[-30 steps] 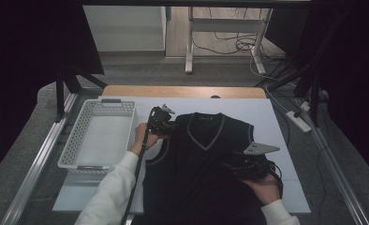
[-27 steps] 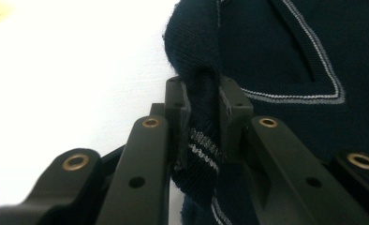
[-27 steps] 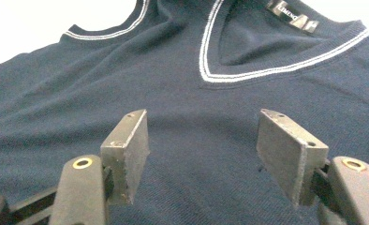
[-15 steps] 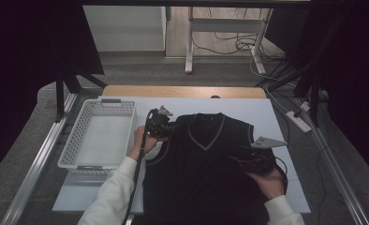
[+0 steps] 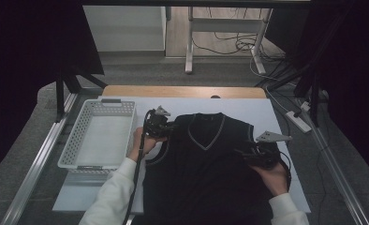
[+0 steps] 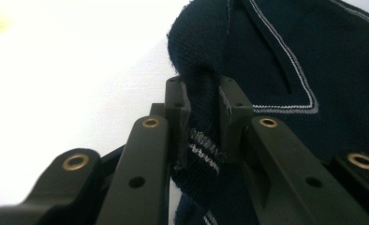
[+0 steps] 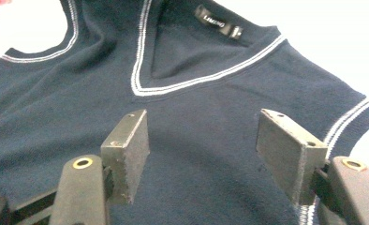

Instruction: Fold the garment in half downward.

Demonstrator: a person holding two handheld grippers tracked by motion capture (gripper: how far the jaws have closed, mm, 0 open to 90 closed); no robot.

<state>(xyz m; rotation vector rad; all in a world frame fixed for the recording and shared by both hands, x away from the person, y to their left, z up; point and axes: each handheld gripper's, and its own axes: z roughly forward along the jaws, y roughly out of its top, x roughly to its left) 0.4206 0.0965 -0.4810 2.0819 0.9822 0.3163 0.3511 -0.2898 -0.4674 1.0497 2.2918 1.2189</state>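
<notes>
High view: a dark vest (image 5: 206, 173) is seen spread flat on the white table (image 5: 248, 110), its V-neck at the far end. At the near right, the right gripper (image 5: 248, 153) is held with jaws apart over the vest's right armhole, nothing between them. Farther left, the left gripper (image 5: 166, 127) is clenched on the left shoulder (image 6: 199, 84). A white basket (image 5: 70, 150) stands left. Spreading or folding is judged in hand; next, a grip by the right is called for.
</notes>
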